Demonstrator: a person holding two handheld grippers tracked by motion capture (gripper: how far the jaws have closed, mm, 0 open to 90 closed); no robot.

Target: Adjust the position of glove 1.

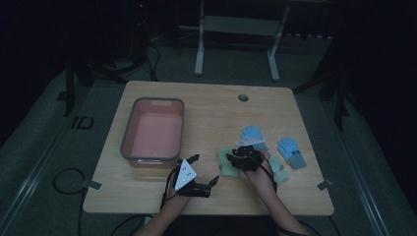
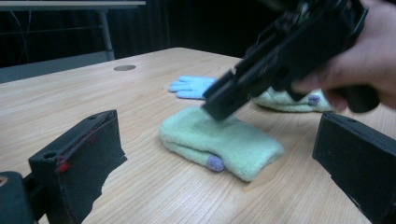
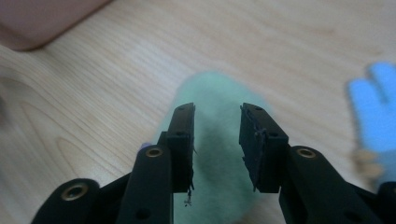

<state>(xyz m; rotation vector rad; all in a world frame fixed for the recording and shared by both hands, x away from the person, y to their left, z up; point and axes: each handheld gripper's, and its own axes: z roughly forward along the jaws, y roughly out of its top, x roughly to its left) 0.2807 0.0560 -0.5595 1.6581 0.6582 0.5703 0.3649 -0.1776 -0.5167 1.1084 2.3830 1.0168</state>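
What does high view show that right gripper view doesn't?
High view alone: the left gripper with open jaws, the whole pink bin, a second green glove and two blue gloves. Right gripper view alone: the right gripper close up, jaws apart over the fabric, nothing between them. Both: the green glove under the right gripper, and the wooden table.

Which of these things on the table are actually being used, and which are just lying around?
In use: right gripper, open over the green glove; left gripper, open nearby.

Lying about: two blue gloves, second green glove, pink bin.
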